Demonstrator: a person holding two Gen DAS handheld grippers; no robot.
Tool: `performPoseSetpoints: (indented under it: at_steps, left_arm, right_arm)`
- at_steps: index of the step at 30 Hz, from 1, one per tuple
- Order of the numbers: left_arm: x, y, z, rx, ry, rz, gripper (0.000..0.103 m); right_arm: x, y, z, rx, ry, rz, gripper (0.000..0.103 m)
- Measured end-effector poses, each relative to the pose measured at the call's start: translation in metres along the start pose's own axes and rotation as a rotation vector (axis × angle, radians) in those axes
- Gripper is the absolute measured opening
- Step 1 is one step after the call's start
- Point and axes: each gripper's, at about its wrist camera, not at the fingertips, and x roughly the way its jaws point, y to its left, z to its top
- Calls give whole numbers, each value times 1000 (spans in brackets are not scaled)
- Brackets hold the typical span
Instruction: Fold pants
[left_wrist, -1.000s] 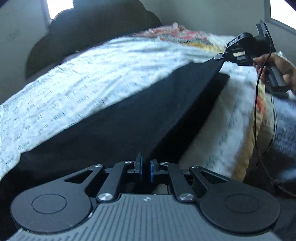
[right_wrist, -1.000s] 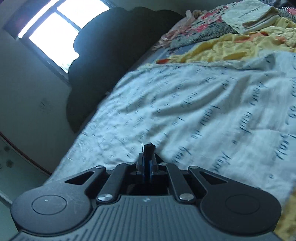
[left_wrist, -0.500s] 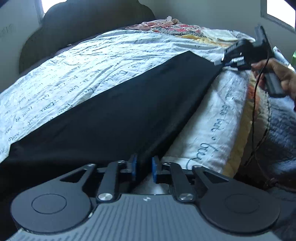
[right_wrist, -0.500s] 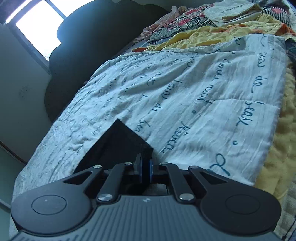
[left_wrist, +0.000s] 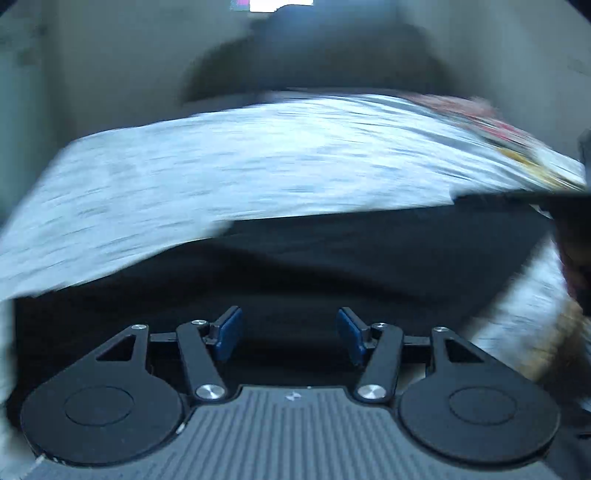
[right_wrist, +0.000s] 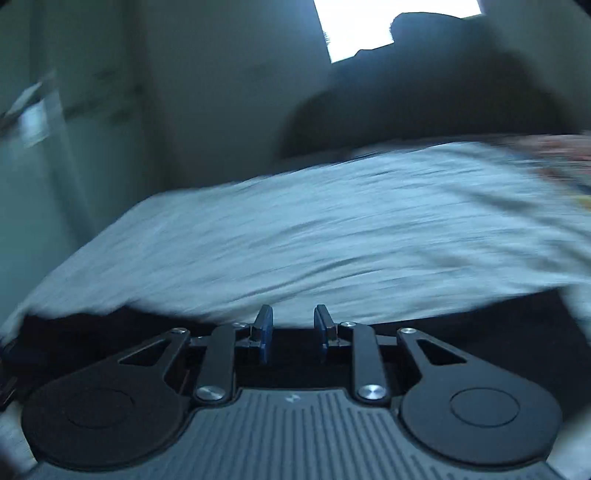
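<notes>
Hovering over the black pants (left_wrist: 332, 266) on the bedspread (left_wrist: 258, 166), left gripper (left_wrist: 288, 332) and right gripper (right_wrist: 291, 332) both gape, released.

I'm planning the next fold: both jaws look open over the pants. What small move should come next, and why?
Probably lower the left gripper onto the near edge of the black pants and close. Both it and the right gripper stand open, holding nothing, and the pants lie flat on the white bedspread. Heavy blur hides fold details.

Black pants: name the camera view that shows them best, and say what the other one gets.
Left wrist view: the black pants spread broadly across the bed beyond the open left gripper. The right wrist view shows only a dark, blurred strip around the open right gripper.
</notes>
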Motion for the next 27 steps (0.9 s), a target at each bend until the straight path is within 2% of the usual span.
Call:
performPoseSetpoints:
  at_steps: [2,3,4,5,6,7,9,11,14,16,19,23,27]
  left_arm:
    - [-13,31,-9,-71,3,105,62]
    - [-20,48,-14,-115,9,153,62]
    - [-27,63,-19,-159,14,199,62]
    - [-32,78,-23,-196,18,238,63]
    - [-38,94,-29,-246,21,283,63]
    - [-42,108,-31,-287,23,314,63]
    - [-49,136,-39,-377,23,365,63]
    - [-56,159,-45,-467,25,383,63]
    - [-62,188,-51,-614,3,332,64]
    - [-65,201,-56,-692,-2,299,64]
    - [-65,214,-62,-775,-16,236,63]
    - [-62,225,-68,-868,-28,126,63]
    - [-57,234,-81,-955,-15,34,62]
  right_arm:
    - [30,37,-8,-61,105,187,24]
    - [45,53,-13,-98,170,245,25]
    - [58,68,-19,-145,242,267,25]
    - [68,80,-24,-192,285,245,25]
    - [72,90,-28,-225,287,207,25]
    - [74,100,-27,-234,275,212,28]
    - [76,136,-20,-276,253,339,27]
    - [79,192,-21,-429,218,429,28]
    - [87,270,-34,-650,146,505,29]
    - [95,310,-47,-742,123,558,29]
    - [108,354,-65,-838,123,587,29]
    - [124,385,-83,-917,127,569,29]
    - [131,400,-91,-960,146,544,29]
